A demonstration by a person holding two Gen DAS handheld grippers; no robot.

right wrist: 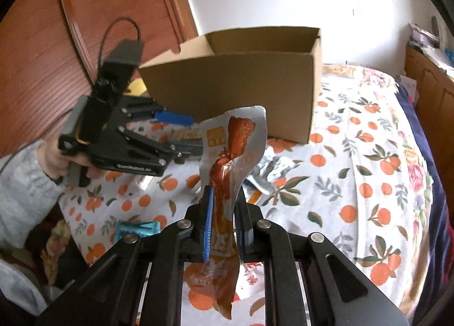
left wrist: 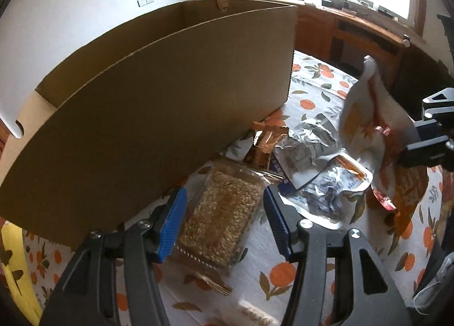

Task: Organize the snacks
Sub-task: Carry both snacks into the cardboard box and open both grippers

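My left gripper (left wrist: 224, 224) is open, its blue pads on either side of a clear pack of golden grain bars (left wrist: 224, 215) lying on the tablecloth; I cannot tell if they touch it. It also shows in the right wrist view (right wrist: 181, 133). My right gripper (right wrist: 222, 221) is shut on an orange and white snack pouch (right wrist: 229, 161) and holds it up in the air; the pouch also shows in the left wrist view (left wrist: 369, 116). An open cardboard box (left wrist: 159, 99) stands just behind the snacks, also in the right wrist view (right wrist: 241, 82).
Silver and blue packets (left wrist: 312, 150) and a brown wrapper (left wrist: 264, 141) lie beside the box on the orange-print tablecloth (right wrist: 354, 184). A teal packet (right wrist: 139, 229) lies near the front left. A wooden door (right wrist: 85, 28) and cabinet (right wrist: 428, 90) flank the table.
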